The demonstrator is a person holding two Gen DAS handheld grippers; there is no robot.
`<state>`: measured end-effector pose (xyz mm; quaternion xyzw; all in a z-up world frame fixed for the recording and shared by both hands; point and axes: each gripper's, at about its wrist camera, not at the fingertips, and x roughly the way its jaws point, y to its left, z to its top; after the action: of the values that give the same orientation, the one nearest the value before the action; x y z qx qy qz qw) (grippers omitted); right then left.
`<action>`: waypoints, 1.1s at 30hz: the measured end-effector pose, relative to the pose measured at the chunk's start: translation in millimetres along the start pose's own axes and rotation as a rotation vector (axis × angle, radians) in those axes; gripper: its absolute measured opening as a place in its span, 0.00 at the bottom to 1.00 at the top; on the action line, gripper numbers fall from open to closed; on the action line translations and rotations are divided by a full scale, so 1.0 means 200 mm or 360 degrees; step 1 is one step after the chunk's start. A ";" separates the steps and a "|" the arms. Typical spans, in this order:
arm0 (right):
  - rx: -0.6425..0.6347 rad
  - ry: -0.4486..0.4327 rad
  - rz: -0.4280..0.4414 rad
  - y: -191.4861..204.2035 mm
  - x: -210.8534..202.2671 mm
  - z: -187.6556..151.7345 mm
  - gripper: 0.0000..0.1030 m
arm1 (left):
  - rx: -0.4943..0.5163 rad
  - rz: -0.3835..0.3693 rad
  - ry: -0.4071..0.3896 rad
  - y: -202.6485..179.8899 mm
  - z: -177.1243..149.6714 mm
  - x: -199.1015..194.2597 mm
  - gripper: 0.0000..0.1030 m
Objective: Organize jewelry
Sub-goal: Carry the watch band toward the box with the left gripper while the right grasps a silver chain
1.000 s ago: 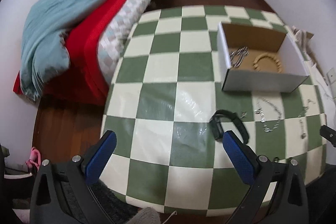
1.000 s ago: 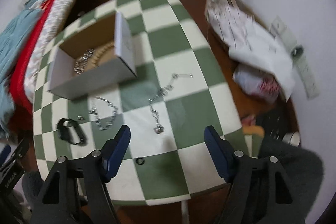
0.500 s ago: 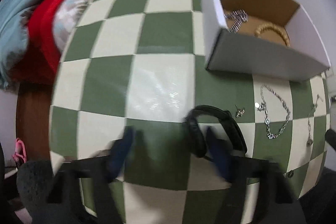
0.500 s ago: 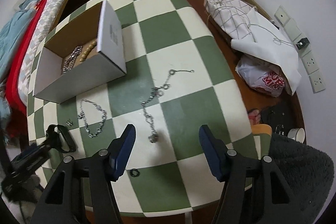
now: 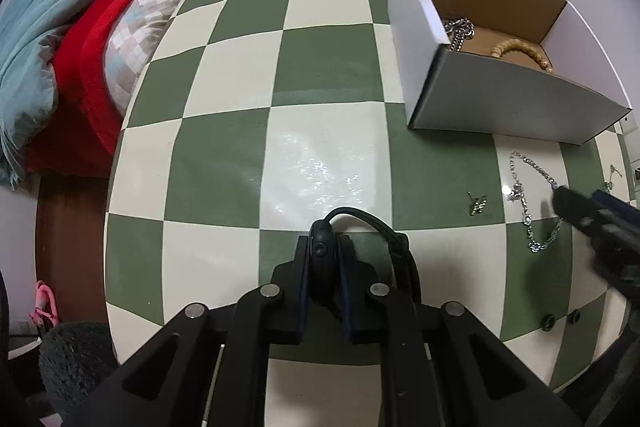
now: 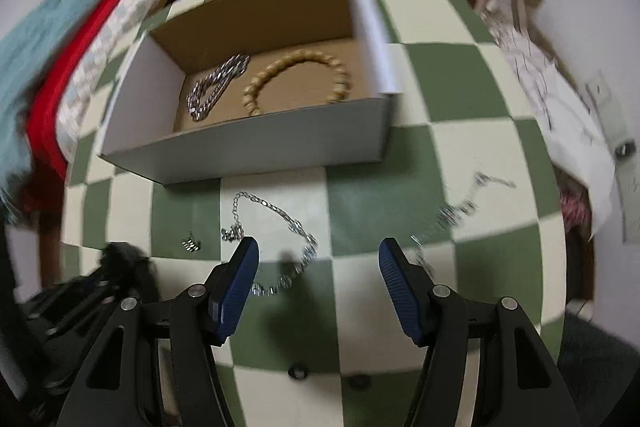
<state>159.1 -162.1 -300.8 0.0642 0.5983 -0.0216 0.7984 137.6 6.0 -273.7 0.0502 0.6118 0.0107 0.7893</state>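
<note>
Left wrist view: a second ago the left gripper [image 5: 324, 263] hung wide open above the checkered table [image 5: 320, 75]; now it has come down and its pads are clamped on the black wristband [image 5: 362, 227], which still lies on the table at the near edge. That pickup looks secured, so the lift toward the box should come next. The open cardboard box [image 5: 516, 107] stands well apart at the upper right; over its wall a silver chain bracelet [image 5: 460, 29] and a wooden bead bracelet [image 5: 520, 51] show inside. A silver chain [image 5: 536, 211] and a small earring [image 5: 478, 205] lie loose on the table.

Right wrist view: the right gripper [image 6: 318, 259] has swung over to the silver chain [image 6: 280, 227], its jaws closing but not yet pressing on the links between them. The box [image 6: 248, 151] holds the chain bracelet [image 6: 216, 87] and the bead bracelet [image 6: 296, 79]; a second chain [image 6: 452, 215] lies blurred at the right.
</note>
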 end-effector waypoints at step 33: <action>0.0035 -0.0172 0.0238 -0.13 -0.39 -0.11 0.02 | 0.0066 -0.0151 -0.0147 -0.08 0.06 -0.32 0.09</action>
<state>113.2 -188.7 -234.9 0.1161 0.5477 0.0280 0.8281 133.0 -15.8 -209.5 0.0378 0.5766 -0.0415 0.8151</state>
